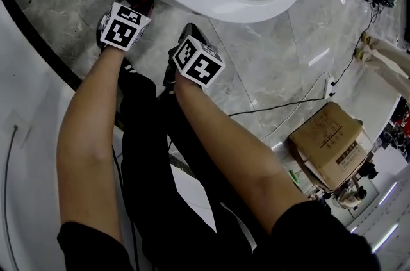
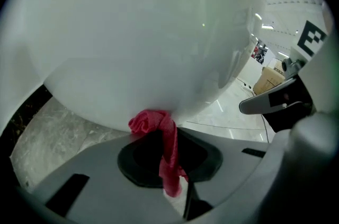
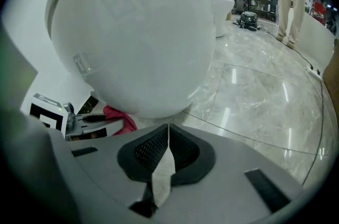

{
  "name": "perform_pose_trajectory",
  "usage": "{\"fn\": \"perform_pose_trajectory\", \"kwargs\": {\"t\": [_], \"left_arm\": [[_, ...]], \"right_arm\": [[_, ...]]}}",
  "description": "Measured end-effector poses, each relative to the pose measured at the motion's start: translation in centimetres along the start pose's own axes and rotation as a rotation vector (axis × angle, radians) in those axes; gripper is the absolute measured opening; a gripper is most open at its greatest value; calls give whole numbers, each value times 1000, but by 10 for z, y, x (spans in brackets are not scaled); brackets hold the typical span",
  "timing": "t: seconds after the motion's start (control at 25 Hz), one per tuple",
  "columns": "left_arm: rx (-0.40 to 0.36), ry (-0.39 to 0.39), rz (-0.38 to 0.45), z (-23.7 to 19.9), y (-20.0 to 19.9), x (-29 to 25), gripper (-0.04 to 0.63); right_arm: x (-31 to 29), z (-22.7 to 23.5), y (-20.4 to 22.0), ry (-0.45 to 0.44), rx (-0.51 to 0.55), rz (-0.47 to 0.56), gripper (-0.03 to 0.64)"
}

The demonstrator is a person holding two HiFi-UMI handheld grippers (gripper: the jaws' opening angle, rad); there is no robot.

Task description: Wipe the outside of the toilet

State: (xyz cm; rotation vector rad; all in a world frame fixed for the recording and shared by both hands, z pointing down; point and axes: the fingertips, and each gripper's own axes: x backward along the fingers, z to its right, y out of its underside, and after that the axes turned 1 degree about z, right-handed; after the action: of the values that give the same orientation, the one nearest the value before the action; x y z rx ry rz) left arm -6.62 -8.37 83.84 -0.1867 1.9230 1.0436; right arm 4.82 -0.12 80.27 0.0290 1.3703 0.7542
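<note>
wiping judged mid-way at most: cloth (image 2: 152, 123), clamped in left tongs (image 2: 162, 139), is pressed under the toilet (image 2: 137, 32) bowl; right tongs (image 3: 168, 137) are held together, empty; cleaned share untellable.

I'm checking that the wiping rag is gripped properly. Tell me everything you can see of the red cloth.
The red cloth is a small, soft-looking fabric rag, bunched and creased. The left gripper is shut on it: a strip runs down between the jaws, and a wad at the top presses against the underside of the white toilet bowl. Only a sliver shows in the head view.
</note>
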Motion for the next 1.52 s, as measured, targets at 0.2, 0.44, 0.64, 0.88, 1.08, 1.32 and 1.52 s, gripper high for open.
{"fn": "perform_pose_trajectory", "kwargs": {"t": [0.2, 0.44, 0.64, 0.88, 1.08, 1.32, 1.52], "left_arm": [[3, 69, 8, 47, -6, -8, 61], [8, 156, 57, 98, -23, -15, 60], [4, 228, 87, 123, -31, -13, 60], [77, 150, 61, 67, -4, 24, 60], [40, 62, -6, -28, 17, 84, 60], [43, -61, -26, -150, 17, 125, 60], [-3, -85, -2, -212, 0, 120, 60]], "right_arm": [[14, 32, 8, 51, 14, -20, 35], [25, 58, 19, 106, 44, -52, 37], [29, 61, 15, 131, 63, -55, 35], [32, 10, 26, 78, 105, -90, 35], [29, -76, 37, -12, 112, -111, 35], [2, -181, 32, -121, 128, -117, 35], [-29, -246, 10, -203, 123, -72, 35]]}}
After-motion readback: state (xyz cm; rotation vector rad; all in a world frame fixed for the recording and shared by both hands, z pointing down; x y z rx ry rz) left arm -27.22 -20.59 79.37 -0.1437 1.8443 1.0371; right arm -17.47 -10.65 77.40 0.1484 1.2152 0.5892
